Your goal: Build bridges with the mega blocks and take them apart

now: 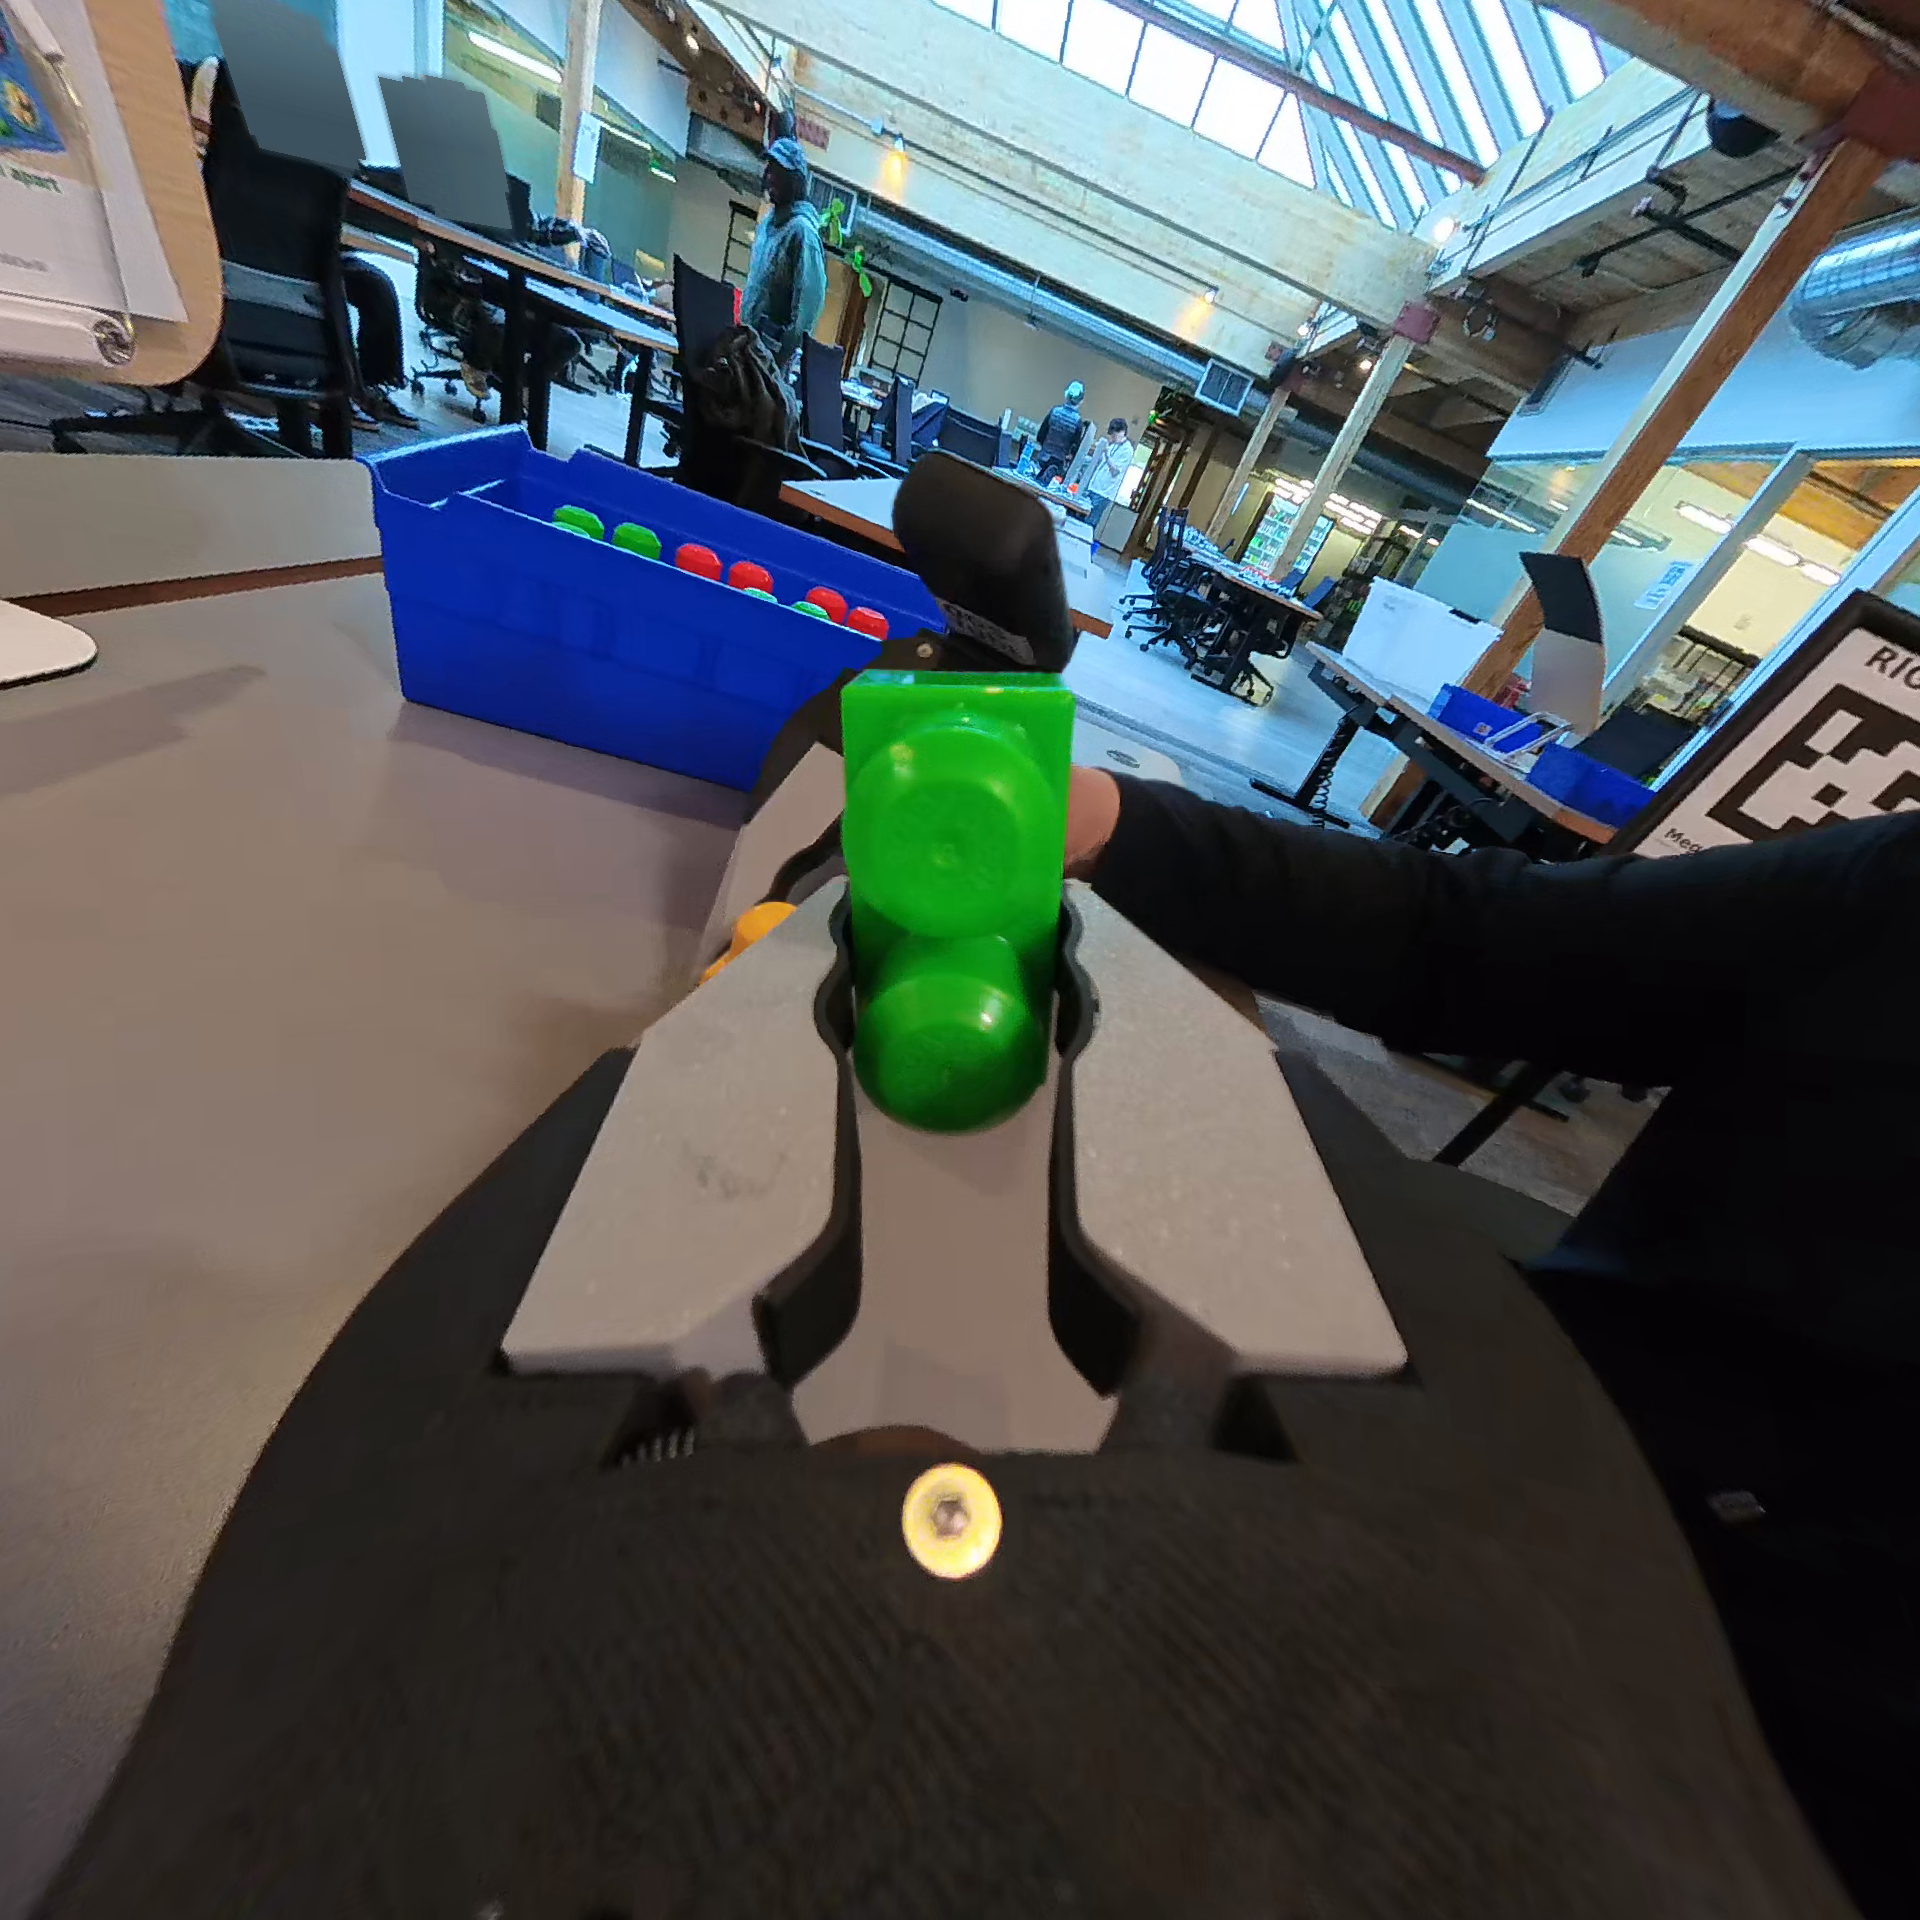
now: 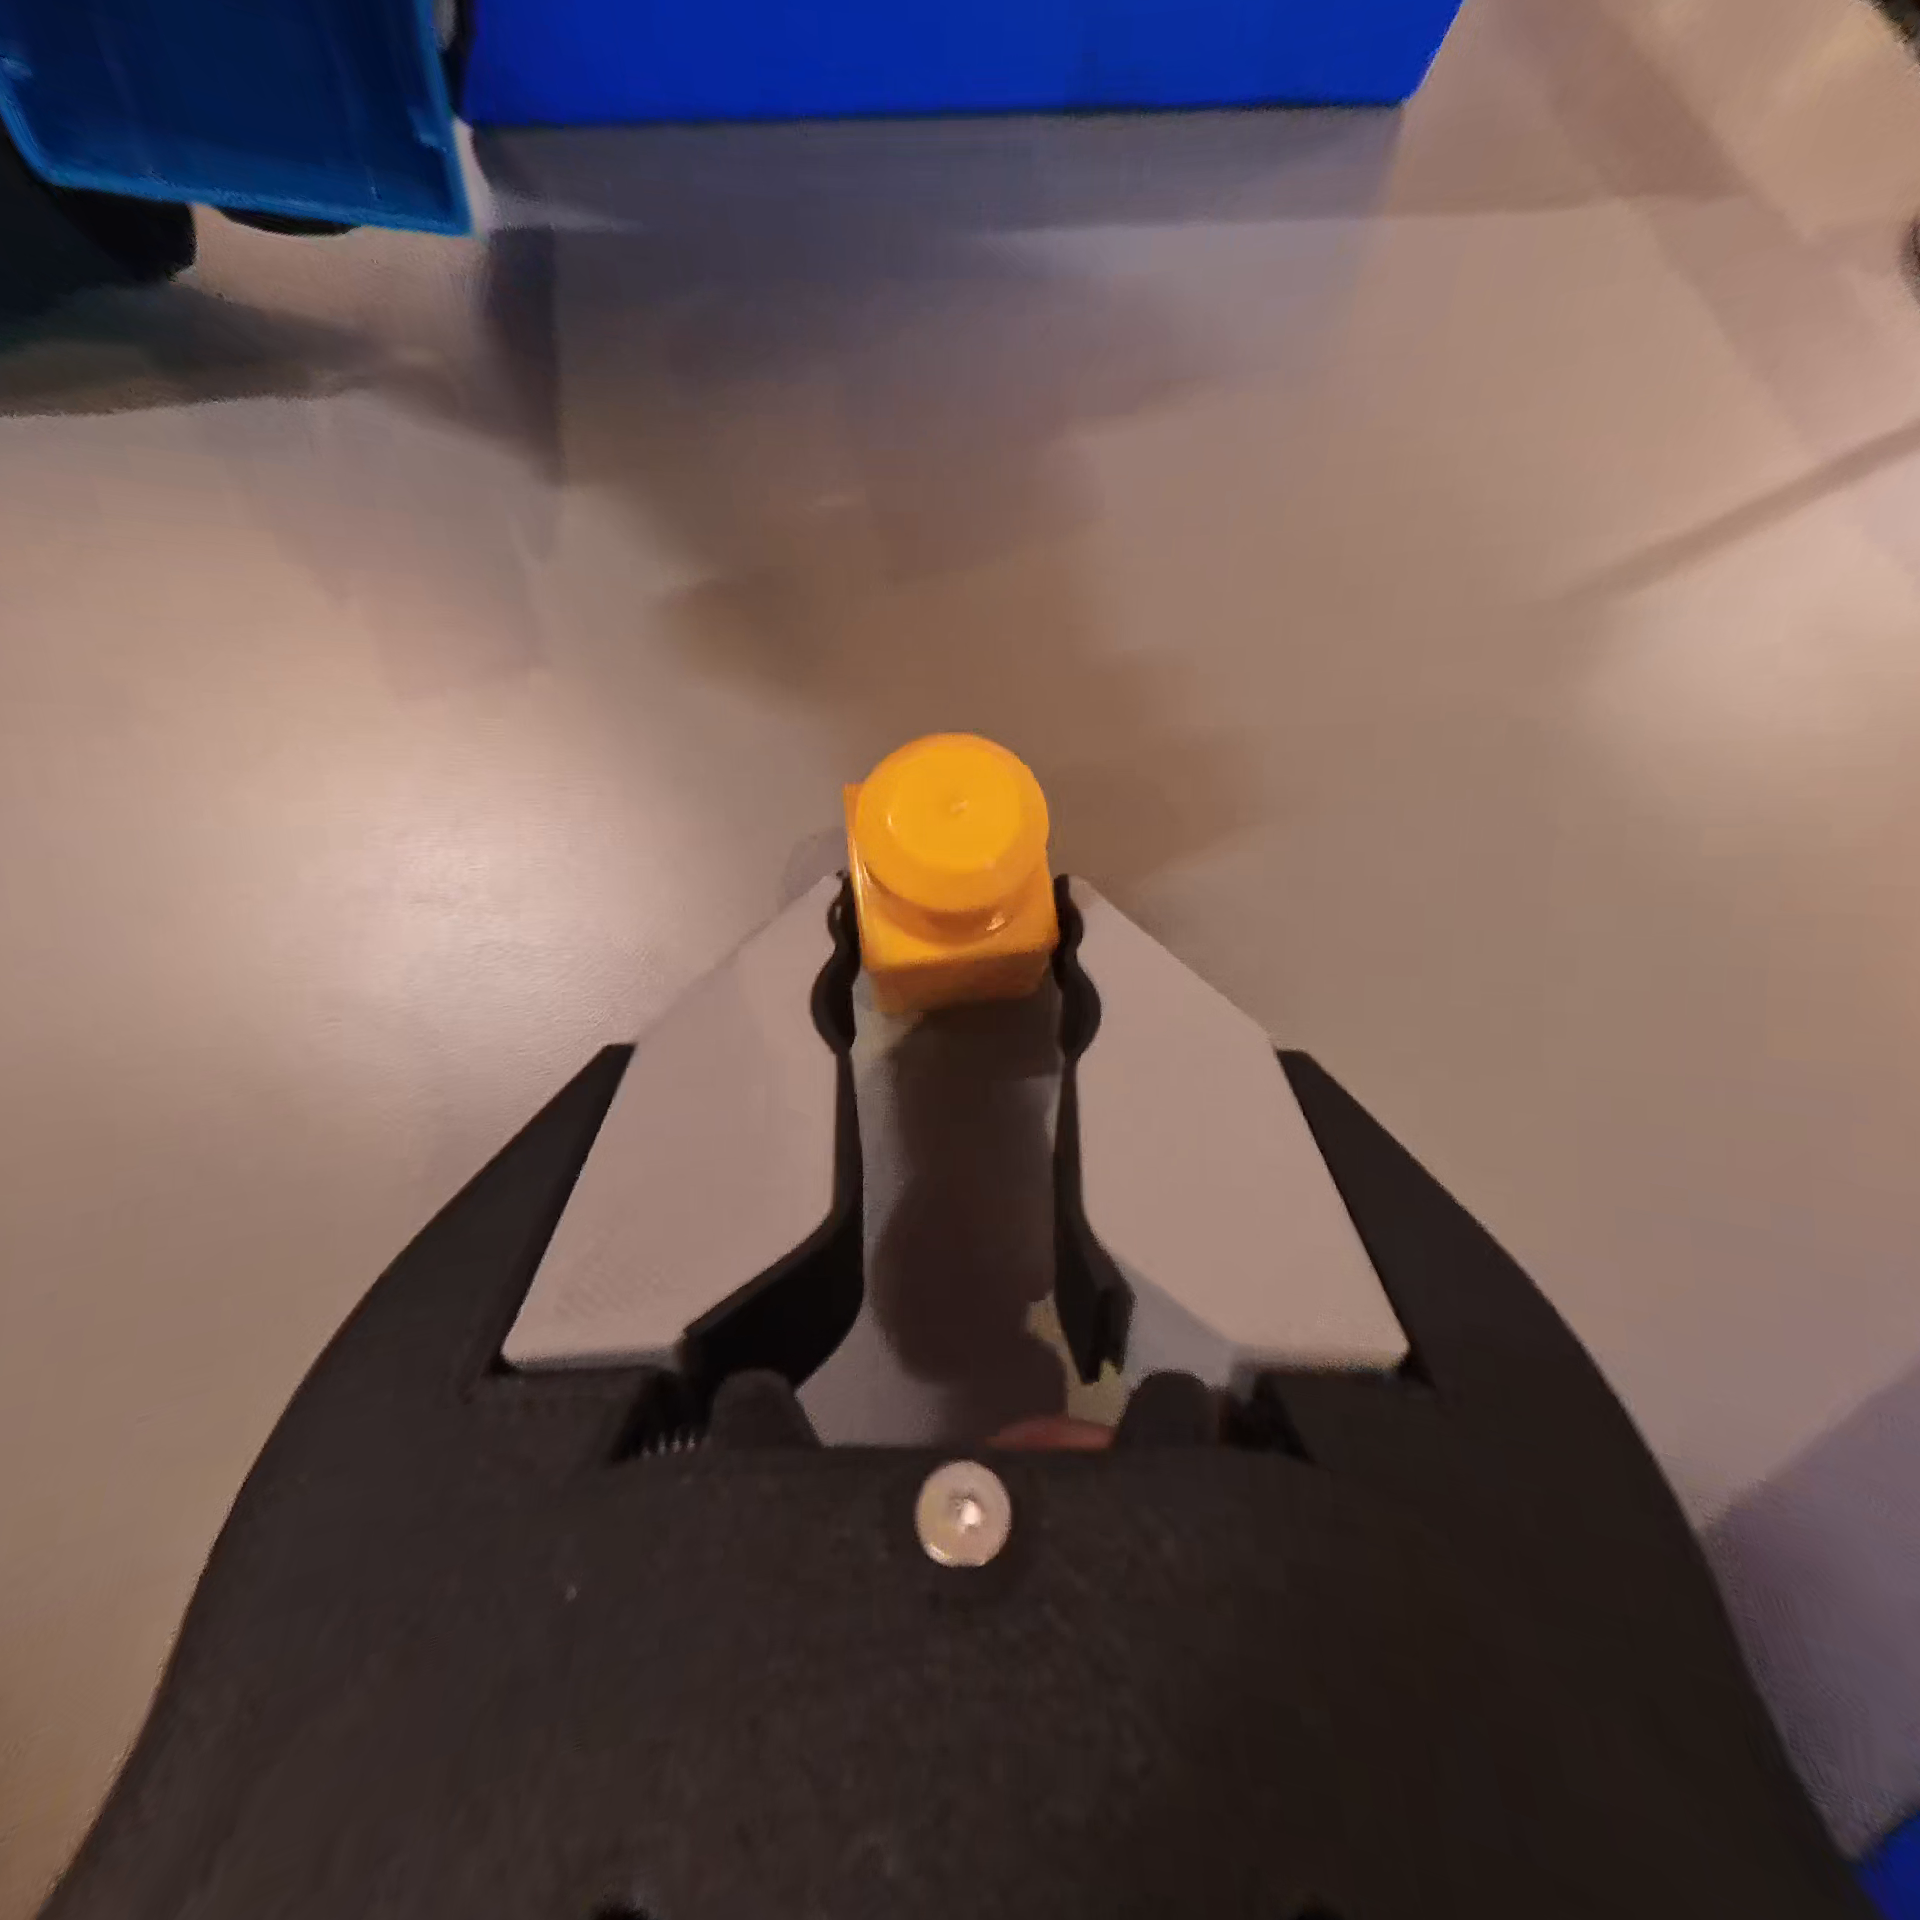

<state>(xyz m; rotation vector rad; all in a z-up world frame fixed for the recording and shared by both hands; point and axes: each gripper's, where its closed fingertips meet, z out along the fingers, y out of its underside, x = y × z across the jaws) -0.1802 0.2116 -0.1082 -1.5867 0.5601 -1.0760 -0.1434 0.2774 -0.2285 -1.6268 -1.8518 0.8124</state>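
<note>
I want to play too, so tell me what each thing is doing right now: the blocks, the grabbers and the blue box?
Green block: two studs, gripped between the left gripper's pads.
Left gripper: closed on the green block.
Orange block: one stud, pinched by its sides.
Right gripper: closed on the orange block, above the table.
Blue bin: open-topped, on the table, red and green blocks inside.

grey table (image 1: 260,935), blue bin (image 1: 582,644) resting on it
</note>
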